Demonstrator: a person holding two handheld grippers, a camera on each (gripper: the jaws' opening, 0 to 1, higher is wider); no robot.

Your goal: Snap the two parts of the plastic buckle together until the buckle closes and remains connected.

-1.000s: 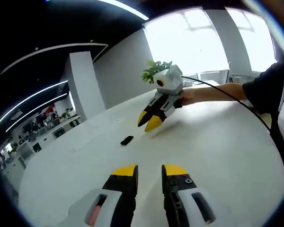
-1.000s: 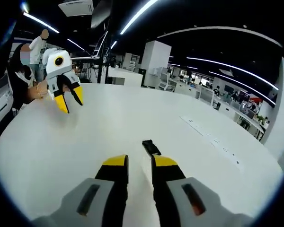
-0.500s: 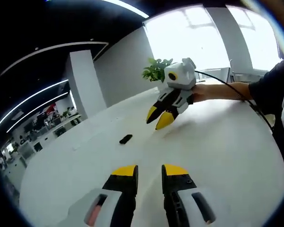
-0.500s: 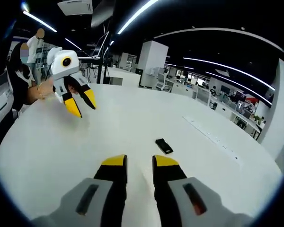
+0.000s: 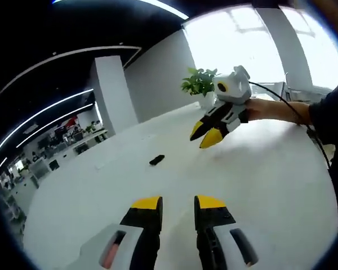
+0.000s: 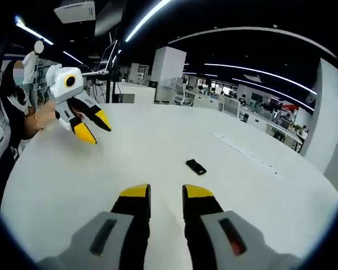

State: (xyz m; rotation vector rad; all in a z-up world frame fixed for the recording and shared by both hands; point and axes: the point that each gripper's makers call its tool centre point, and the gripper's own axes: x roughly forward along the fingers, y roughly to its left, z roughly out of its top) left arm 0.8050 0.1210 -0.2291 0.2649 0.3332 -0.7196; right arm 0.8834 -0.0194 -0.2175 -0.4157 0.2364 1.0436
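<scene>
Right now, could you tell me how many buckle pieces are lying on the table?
1: a single small black buckle lies on the white table, ahead of the right gripper and apart from both grippers. Whether it is two joined parts is too small to tell.

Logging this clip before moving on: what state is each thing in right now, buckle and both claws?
buckle: lying flat on the white table, untouched; too small to tell whether its parts are joined.
left claw: open, empty, held above the table.
right claw: open, empty, held above the table short of the buckle.
</scene>
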